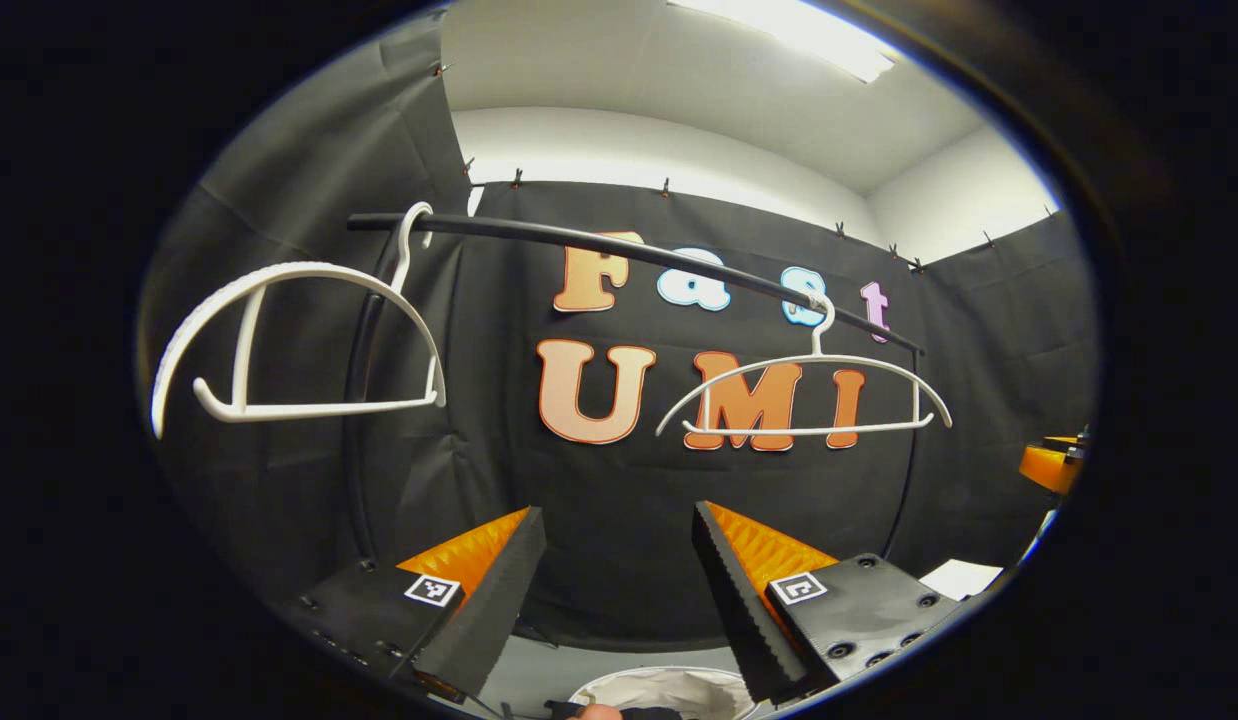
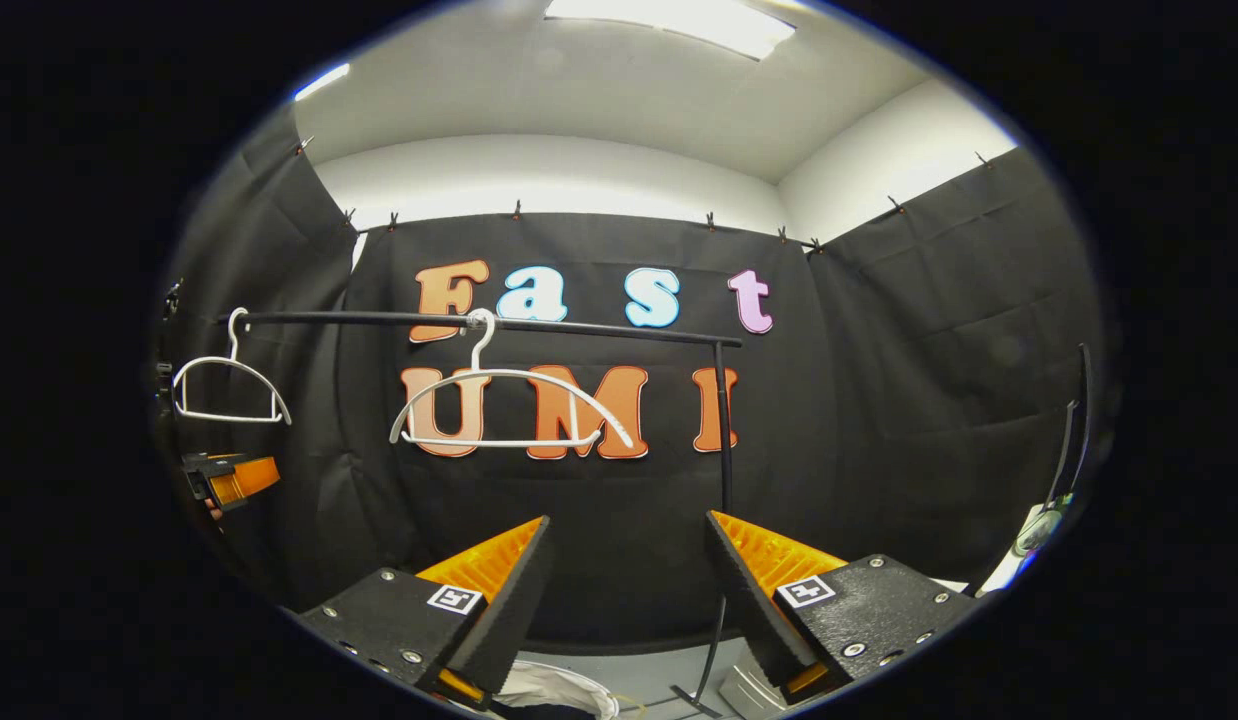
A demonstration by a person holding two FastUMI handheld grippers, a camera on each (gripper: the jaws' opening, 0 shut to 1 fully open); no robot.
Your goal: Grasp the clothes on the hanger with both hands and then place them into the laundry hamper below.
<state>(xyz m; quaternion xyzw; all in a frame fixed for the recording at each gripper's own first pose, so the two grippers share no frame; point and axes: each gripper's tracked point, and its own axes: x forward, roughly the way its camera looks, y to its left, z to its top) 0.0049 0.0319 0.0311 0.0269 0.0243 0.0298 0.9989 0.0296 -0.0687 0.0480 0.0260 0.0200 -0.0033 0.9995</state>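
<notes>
**Recording booth, not a home**

Walled on all sides with black cloth clipped up below a plain white wall. Lit by a ceiling panel. Furnished with a black rail carrying bare white hangers.

Two bare hangers, the near hanger and the far hanger, look like smooth, slightly glossy plastic, the near one ribbed along its upper arm. They hang on a rail that reads as smooth dark metal with a dull sheen. Below, the laundry hamper shows a soft, matt cloth rim, and the left gripper's fingers carry ridged, matt pads.
</notes>
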